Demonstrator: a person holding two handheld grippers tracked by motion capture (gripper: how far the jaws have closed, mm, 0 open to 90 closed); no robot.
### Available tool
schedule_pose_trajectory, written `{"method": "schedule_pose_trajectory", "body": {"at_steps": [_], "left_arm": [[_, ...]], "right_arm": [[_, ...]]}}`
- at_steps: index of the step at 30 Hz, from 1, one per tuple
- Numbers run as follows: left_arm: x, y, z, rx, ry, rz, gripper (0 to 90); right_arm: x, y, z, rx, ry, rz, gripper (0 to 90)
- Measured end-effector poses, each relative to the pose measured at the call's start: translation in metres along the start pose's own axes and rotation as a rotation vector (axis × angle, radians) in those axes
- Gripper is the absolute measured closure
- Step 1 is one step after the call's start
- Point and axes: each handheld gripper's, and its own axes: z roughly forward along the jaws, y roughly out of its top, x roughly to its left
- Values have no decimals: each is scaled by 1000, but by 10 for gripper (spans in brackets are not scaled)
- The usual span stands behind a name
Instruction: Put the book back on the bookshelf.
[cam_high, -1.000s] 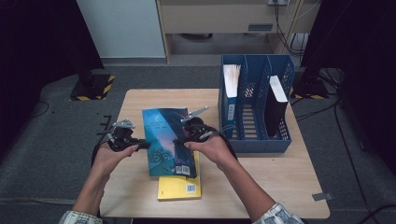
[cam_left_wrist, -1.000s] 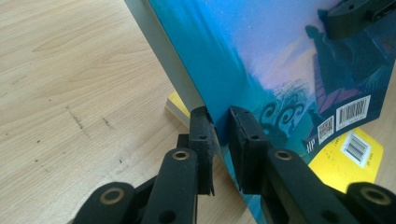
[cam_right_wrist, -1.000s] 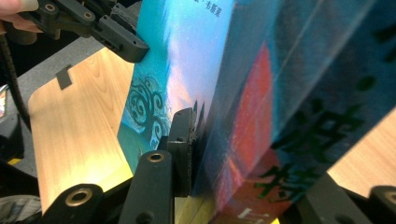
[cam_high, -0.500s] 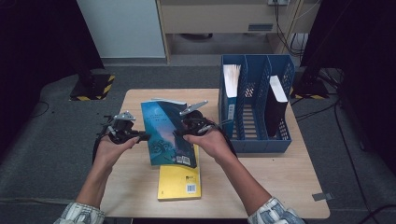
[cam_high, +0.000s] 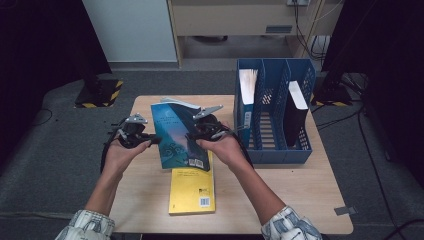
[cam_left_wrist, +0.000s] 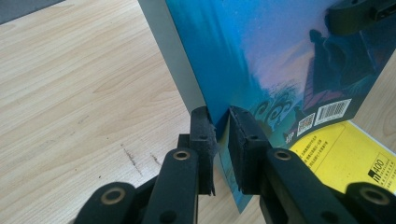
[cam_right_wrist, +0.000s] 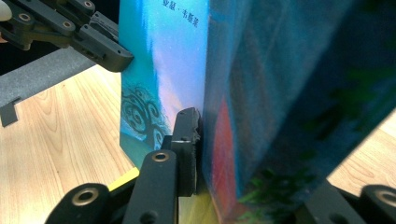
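blue book (cam_high: 177, 136) lifted off yellow book (cam_high: 192, 190); left gripper (cam_high: 152, 140), right gripper (cam_high: 194, 136) clamp it

The blue book (cam_right_wrist: 289, 107) is blurry up close and hides one black jaw. The yellow book (cam_high: 192, 187) is partly covered.

A blue book (cam_right_wrist: 243, 93) is seen standing on edge close before the camera, clamped by the right gripper (cam_right_wrist: 205, 140), whose left jaw is pressed against the cover. The other gripper (cam_right_wrist: 70, 32) is seen at the upper left, closed on the book's far edge. A wooden table (cam_right_wrist: 60, 140) is seen below.
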Motion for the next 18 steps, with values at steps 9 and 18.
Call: {"method": "schedule_pose_trajectory", "body": {"at_steps": [9, 18], "left_arm": [[-9, -5, -7, -1, 16, 21, 798], [-13, -6, -10, -7, 1, 32, 801]], "right_arm": [[10, -4, -6, -8, -9, -50, 700], [13, 0, -19, -25, 14, -61, 647]]}}
